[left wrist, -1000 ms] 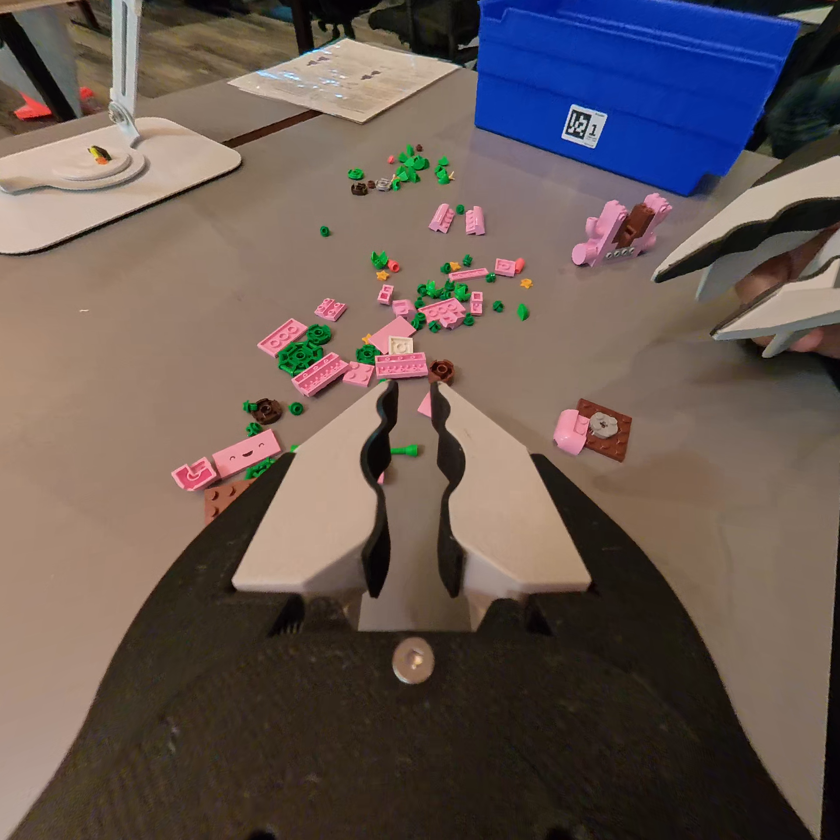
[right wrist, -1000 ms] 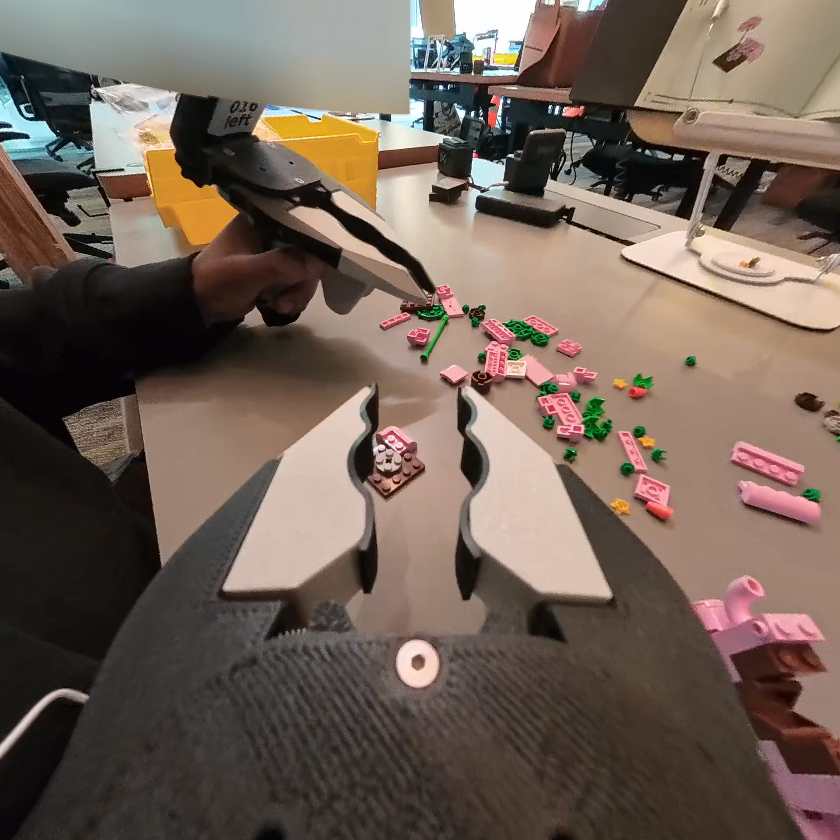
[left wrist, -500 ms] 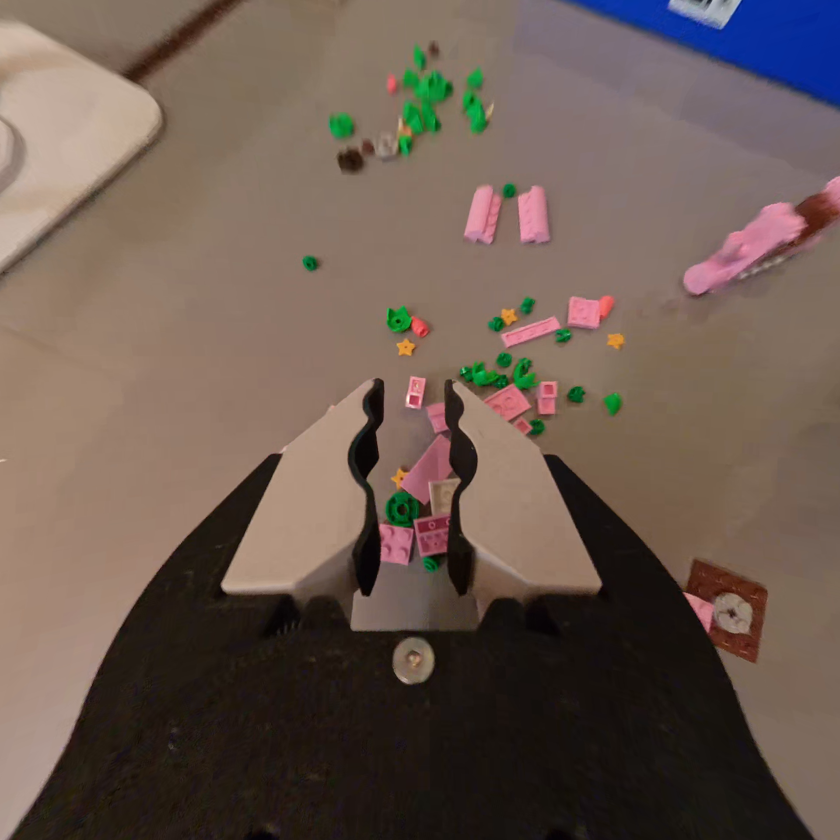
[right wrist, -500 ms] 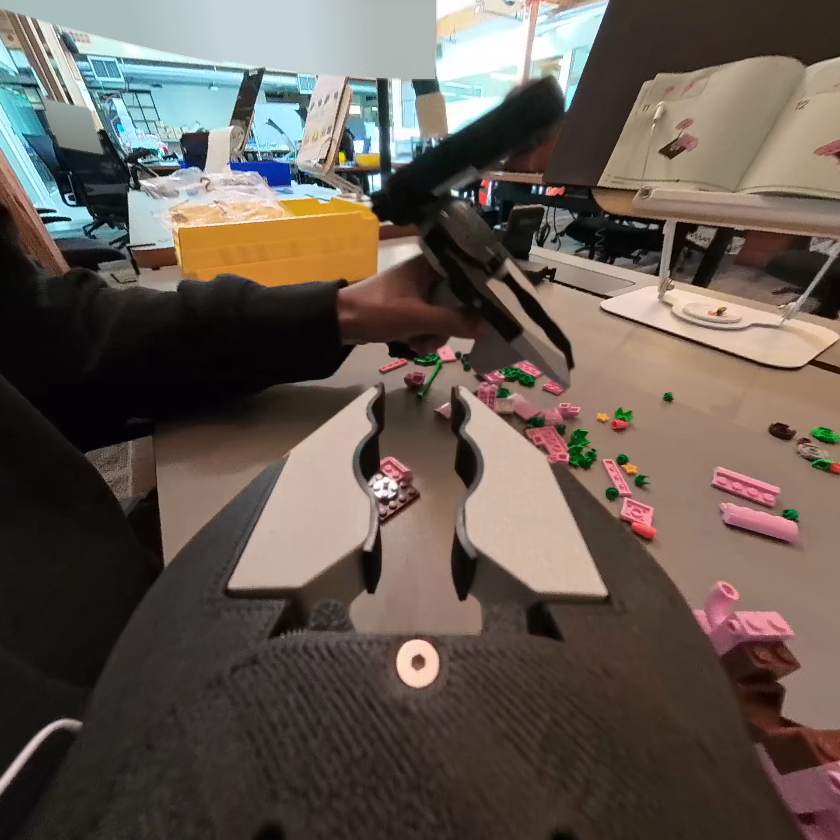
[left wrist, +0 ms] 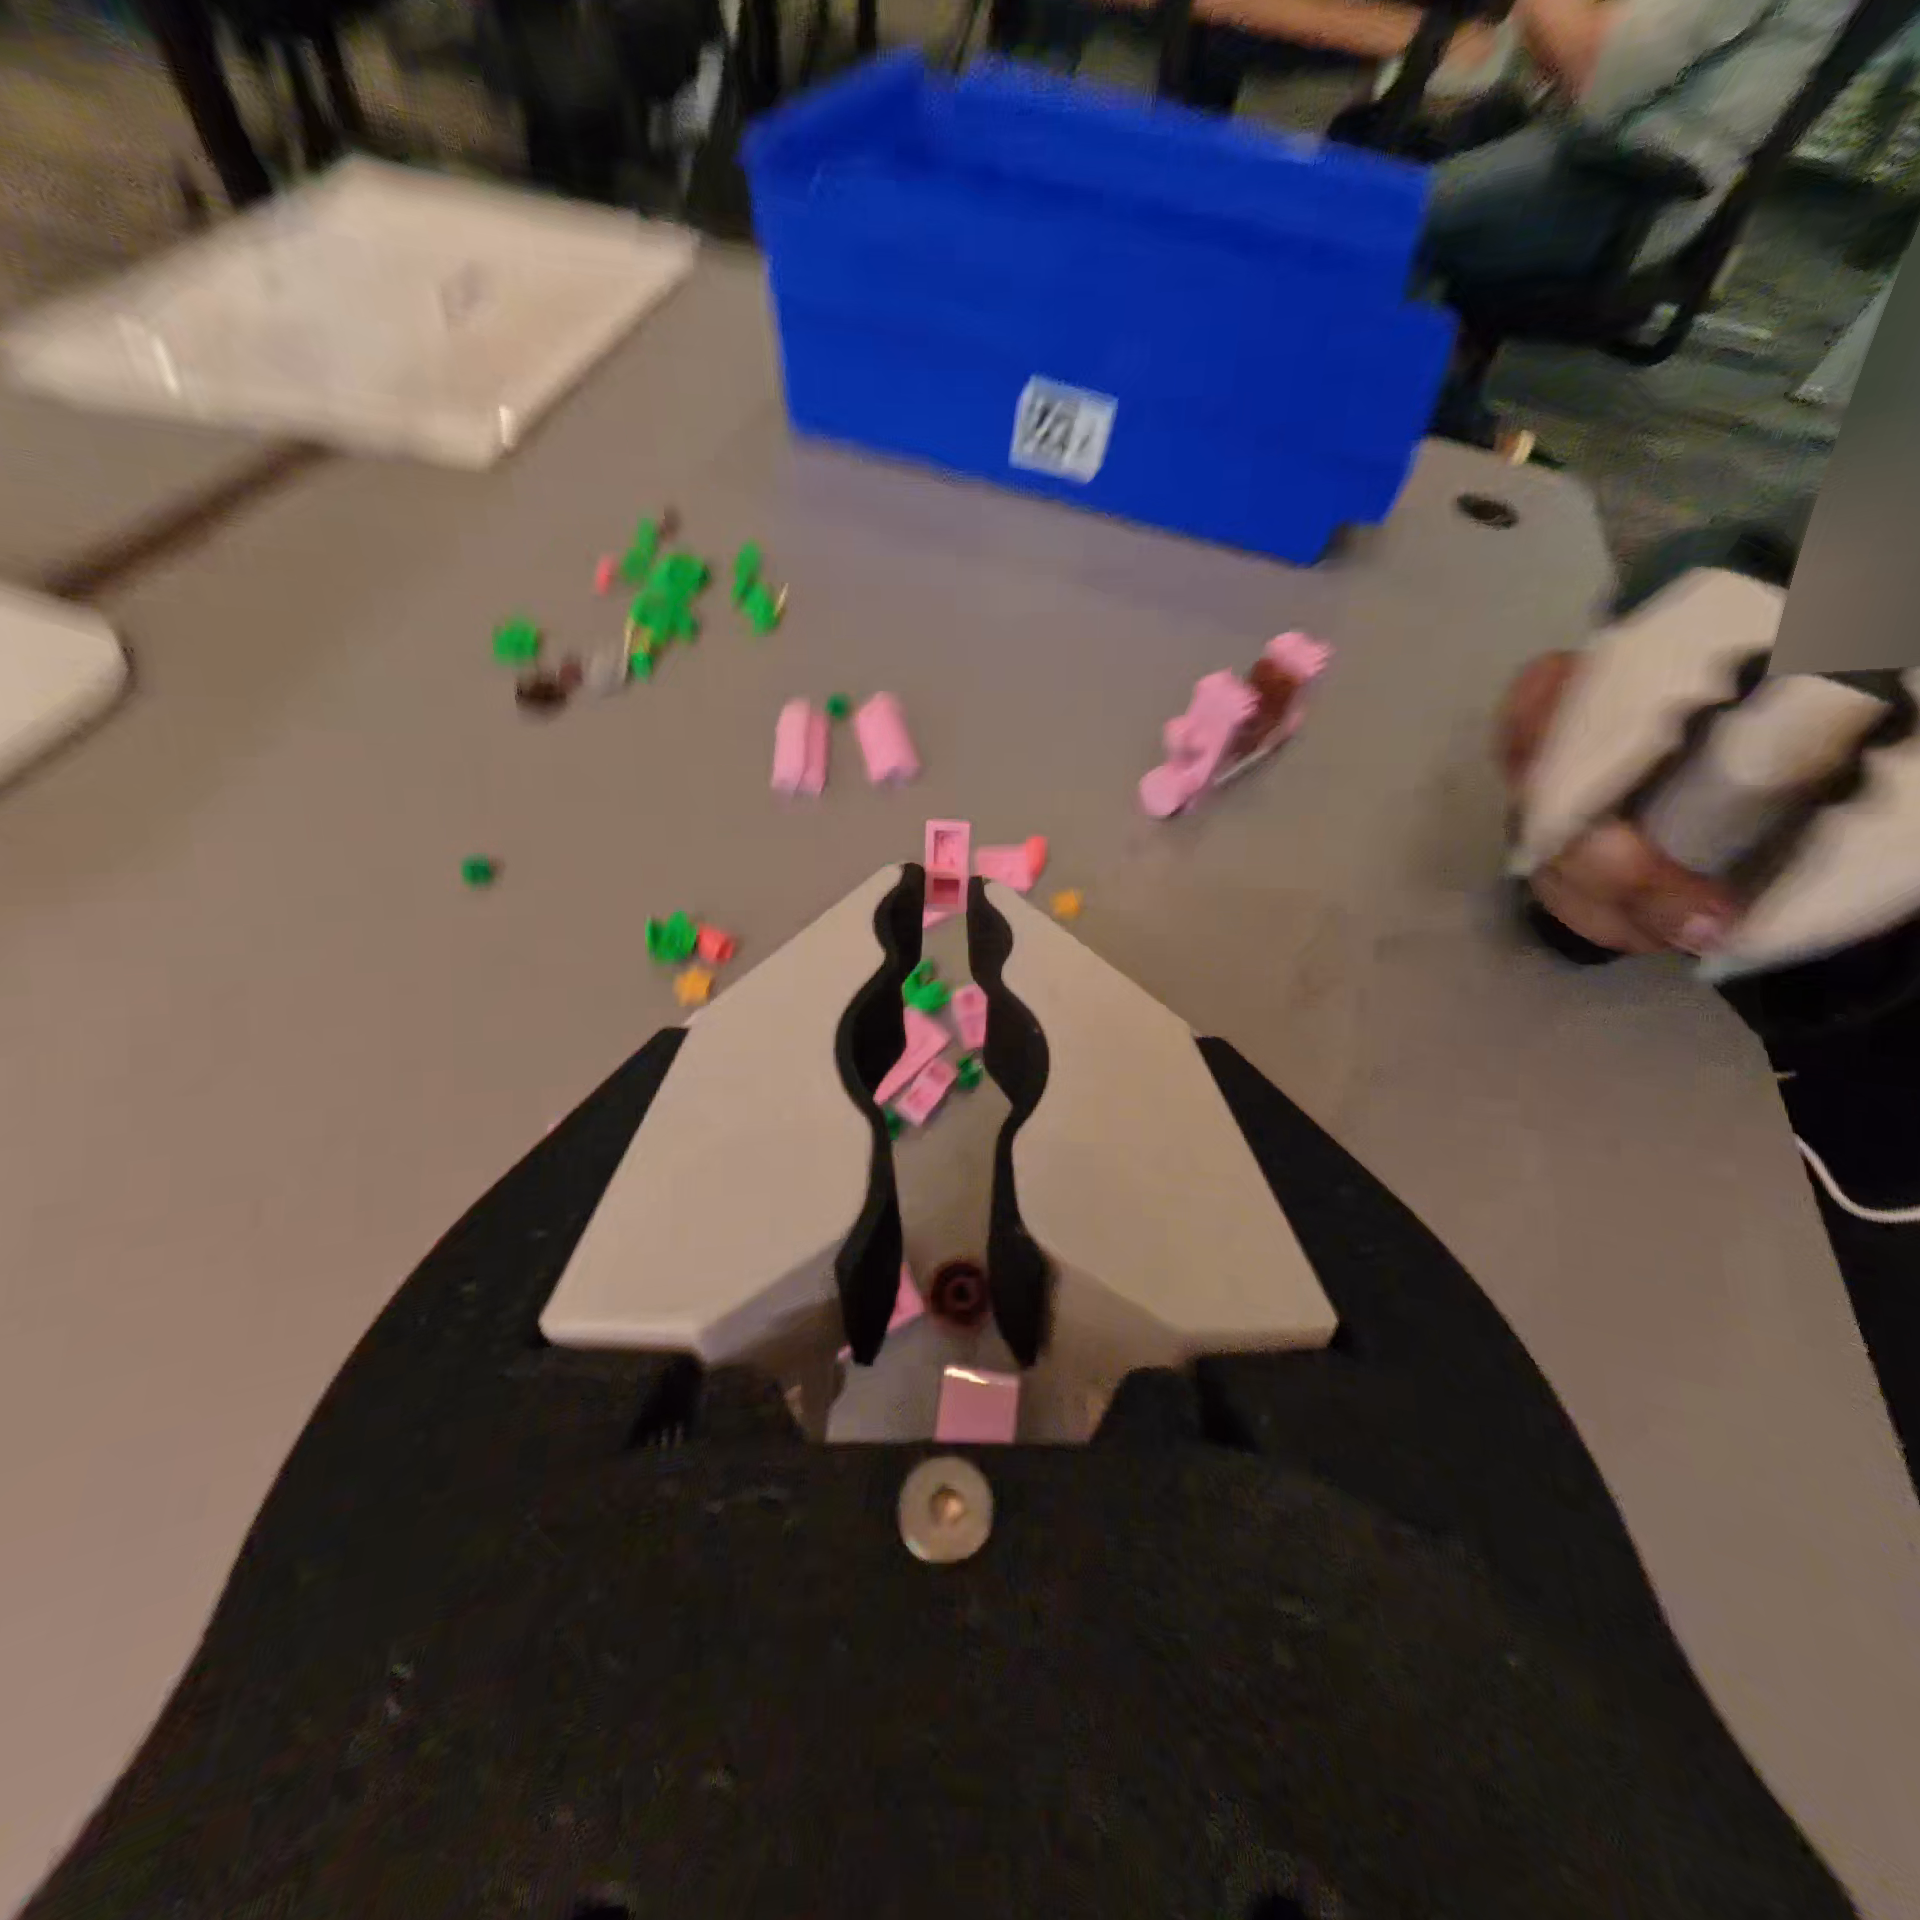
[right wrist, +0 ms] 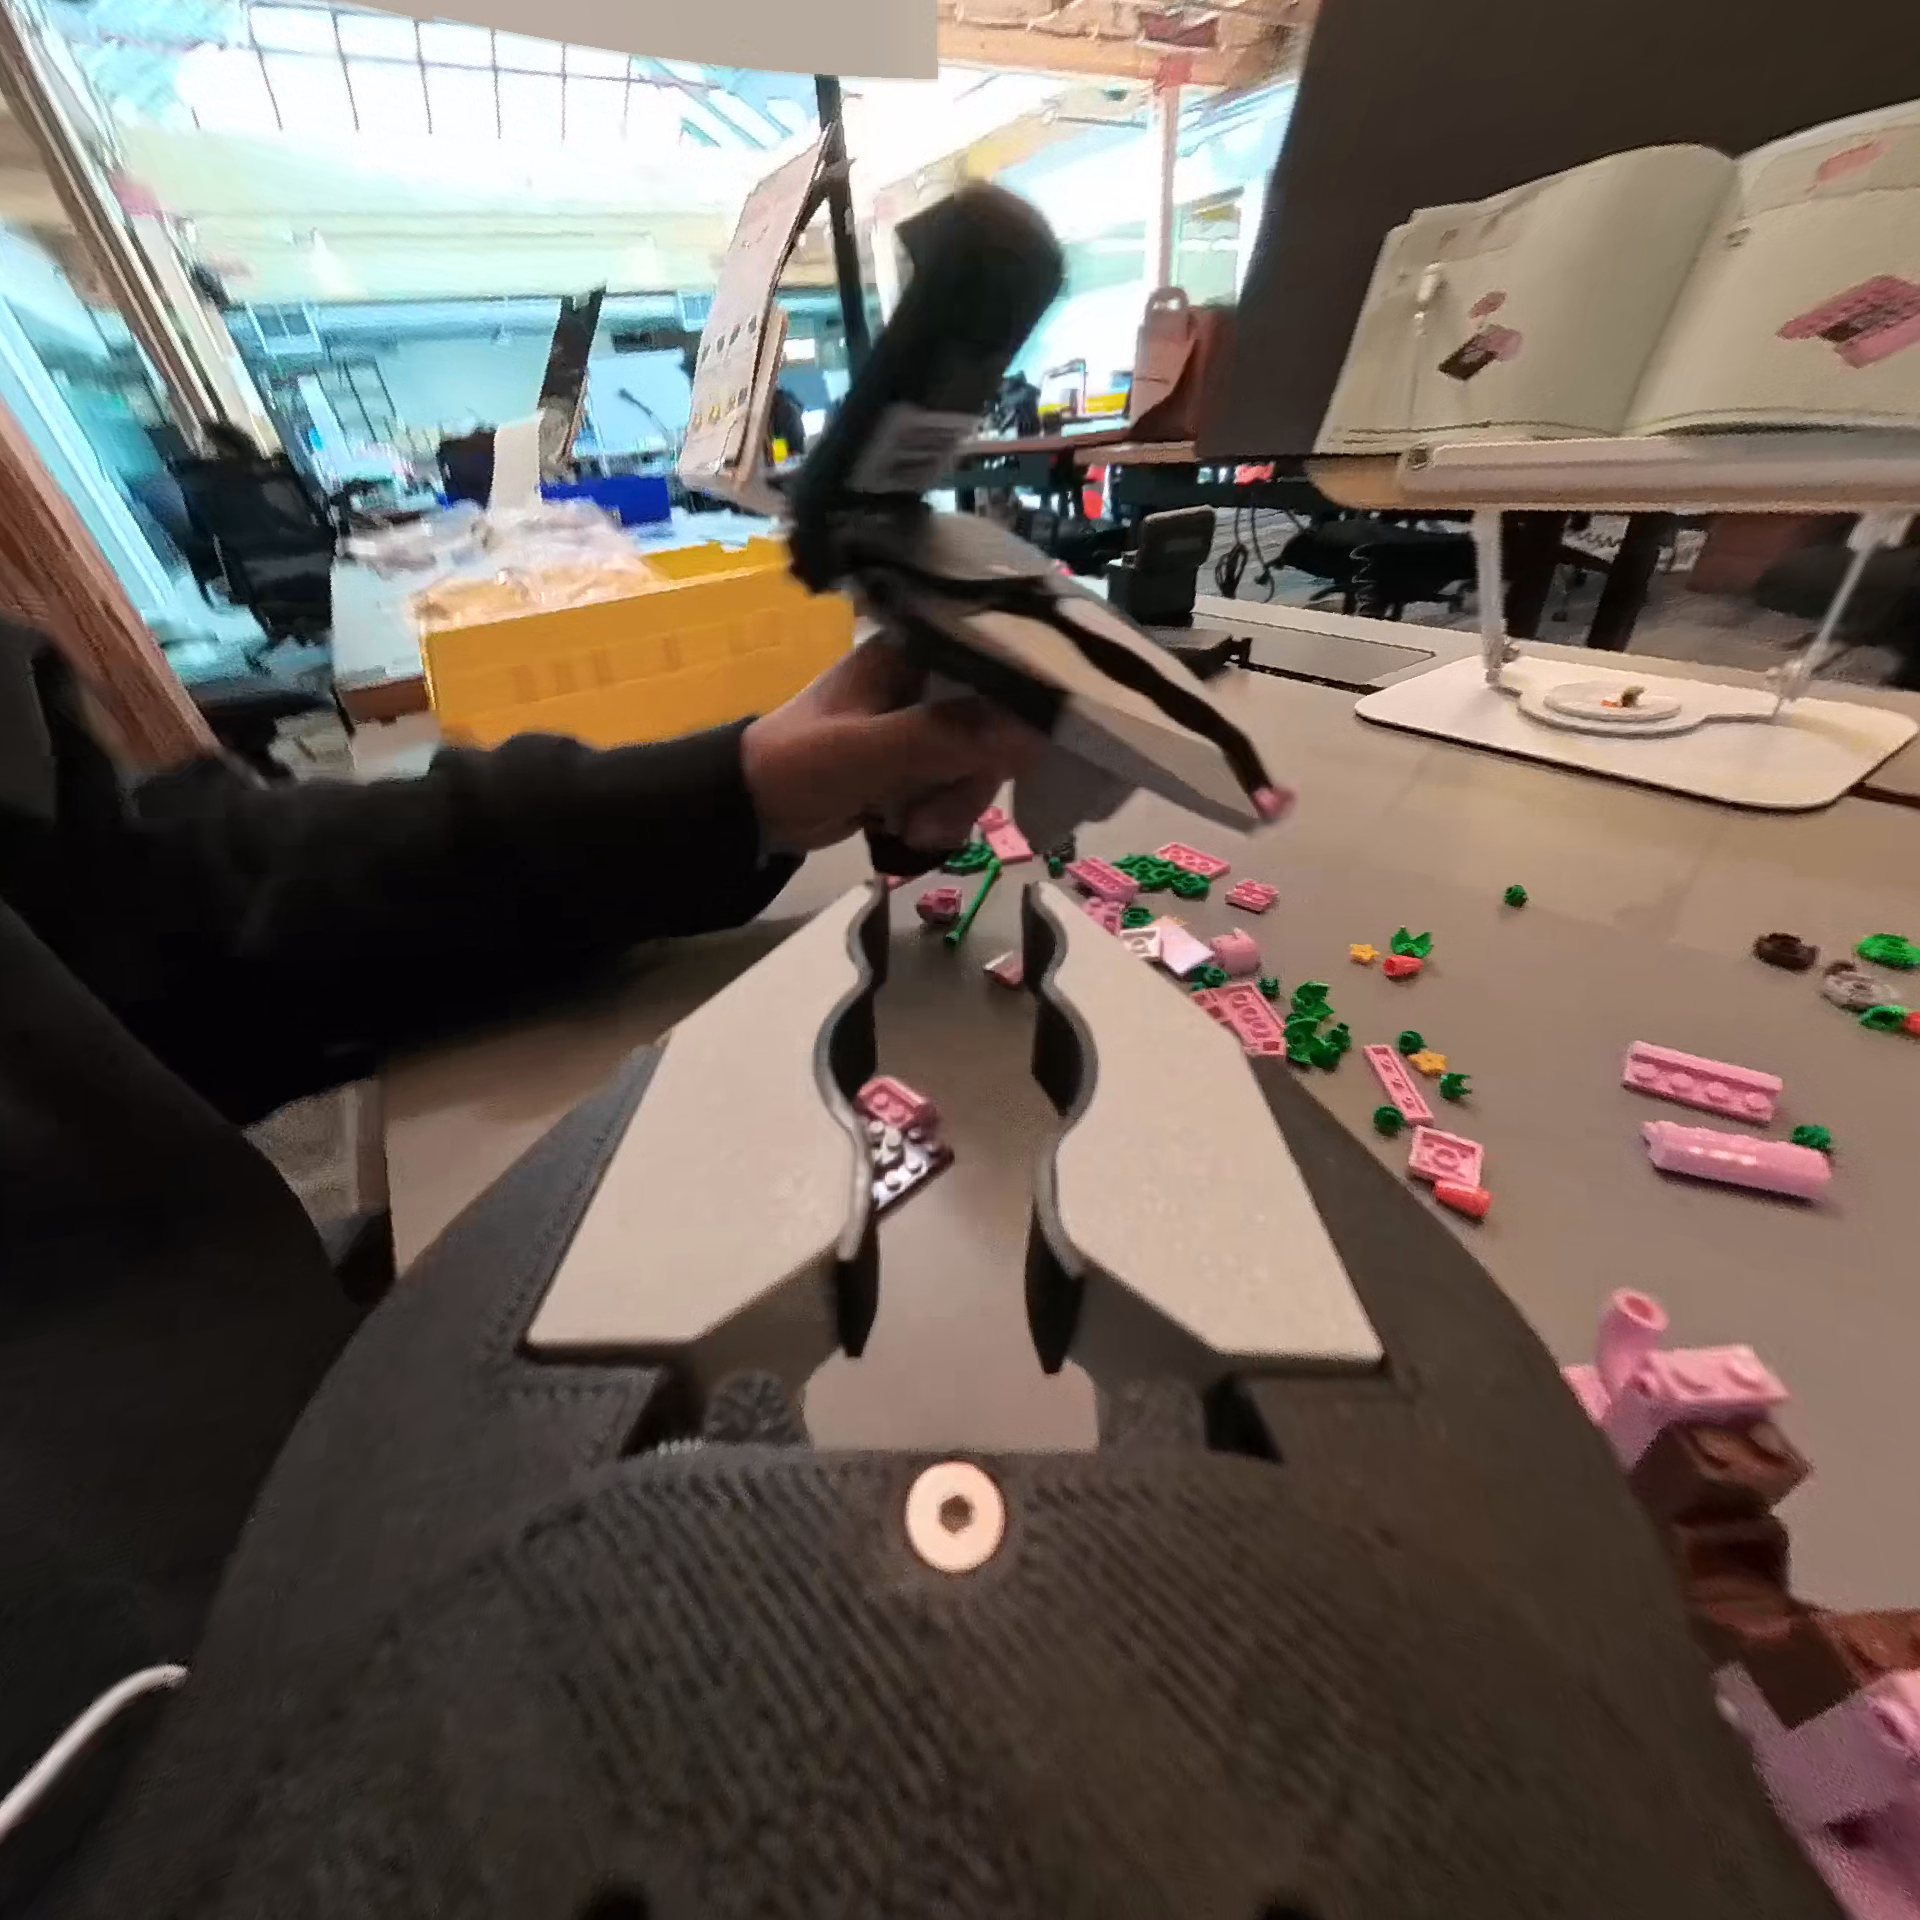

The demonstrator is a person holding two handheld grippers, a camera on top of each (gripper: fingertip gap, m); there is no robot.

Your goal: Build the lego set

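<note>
Small pink brick (left wrist: 948,860) pinched upright above scattered lego pieces (right wrist: 1247,997).

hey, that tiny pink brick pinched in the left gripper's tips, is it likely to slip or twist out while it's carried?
Probably a risk. The small pink brick is held only at the very tips of the left gripper, most of it sticking out beyond them, so it could pivot. It looks like hard, smooth plastic, likely light but slippery. Seen from the right wrist, it is just a sliver.

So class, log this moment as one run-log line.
left gripper: shut on small pink brick, lifted above table | right gripper: open, empty, over brown plate
</note>
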